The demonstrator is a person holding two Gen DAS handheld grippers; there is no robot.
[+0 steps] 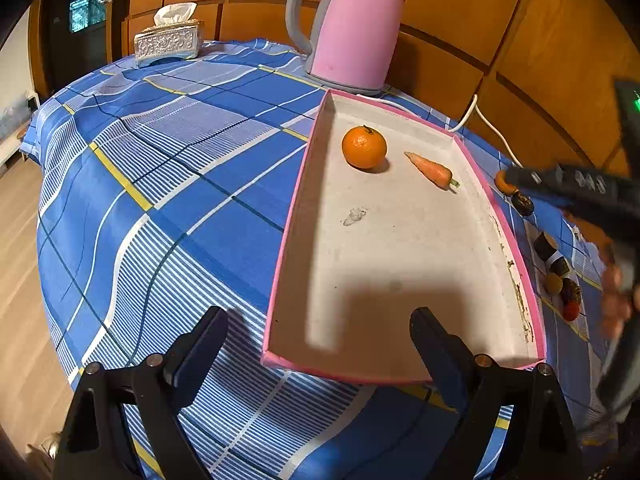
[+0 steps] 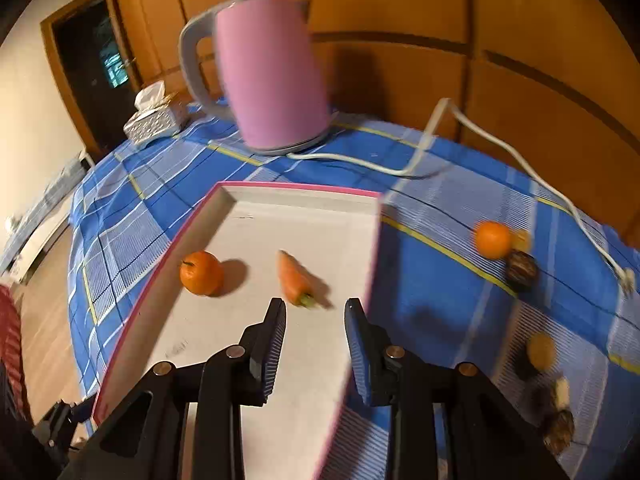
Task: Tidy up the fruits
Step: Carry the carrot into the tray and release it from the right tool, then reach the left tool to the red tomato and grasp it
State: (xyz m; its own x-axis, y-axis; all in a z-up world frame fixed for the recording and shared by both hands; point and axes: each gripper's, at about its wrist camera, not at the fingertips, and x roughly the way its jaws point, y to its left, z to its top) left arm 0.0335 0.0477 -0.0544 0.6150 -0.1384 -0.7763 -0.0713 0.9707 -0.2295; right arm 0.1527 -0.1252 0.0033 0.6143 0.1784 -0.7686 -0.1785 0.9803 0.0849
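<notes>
My right gripper (image 2: pixel 316 320) hangs empty and a little open above the tray (image 2: pixel 256 193), where the carrot (image 2: pixel 294 276) lies. I should go slowly toward the orange (image 2: pixel 493 239) outside; my left gripper (image 1: pixel 320 330) waits wide open.

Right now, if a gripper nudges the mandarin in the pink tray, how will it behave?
The mandarin looks round and sits free on the tray's flat floor, so it would probably roll. The raised rim should stop it. Its skin looks soft, so a firm squeeze might dent it.

Pink kettle (image 1: pixel 354 28), tissue box (image 1: pixel 169 42), perhaps silver
</notes>
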